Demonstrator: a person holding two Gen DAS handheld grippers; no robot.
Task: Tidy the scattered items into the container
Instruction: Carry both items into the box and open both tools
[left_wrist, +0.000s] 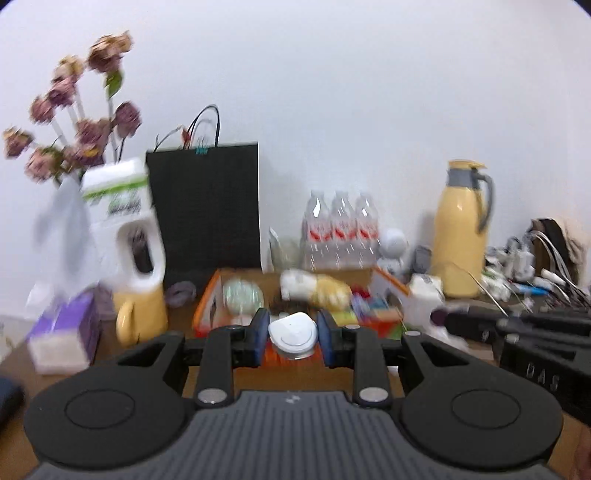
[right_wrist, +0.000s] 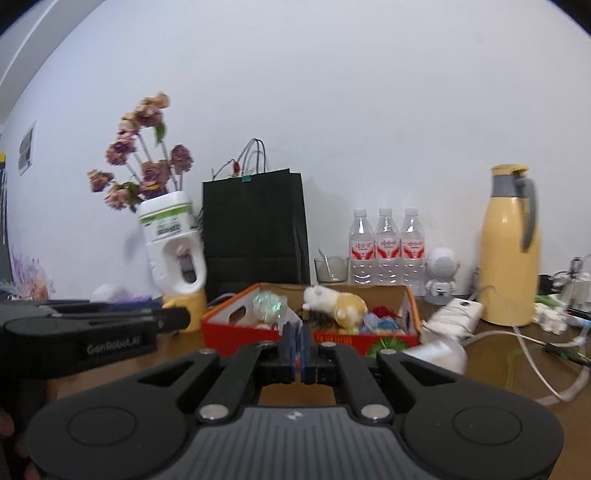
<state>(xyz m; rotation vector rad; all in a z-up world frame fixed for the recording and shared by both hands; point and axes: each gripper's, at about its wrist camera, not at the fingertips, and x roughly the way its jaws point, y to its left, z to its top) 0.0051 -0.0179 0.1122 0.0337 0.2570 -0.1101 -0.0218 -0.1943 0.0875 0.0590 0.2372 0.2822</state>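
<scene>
The left gripper (left_wrist: 292, 338) holds a small white round case (left_wrist: 293, 335) between its blue fingers (left_wrist: 261, 334), just in front of the orange box (left_wrist: 207, 310) on the brown tabletop (left_wrist: 110, 343). Only the left view shows this case. The right gripper (right_wrist: 298, 345) has its fingers pressed together with nothing between them. The right view is sharper and shows the box (right_wrist: 240, 328) holding a yellow and white plush toy (right_wrist: 338, 301) and a shiny ball (right_wrist: 269, 304). It also shows a glass cup (right_wrist: 331, 269) by the black bag (right_wrist: 255, 229).
</scene>
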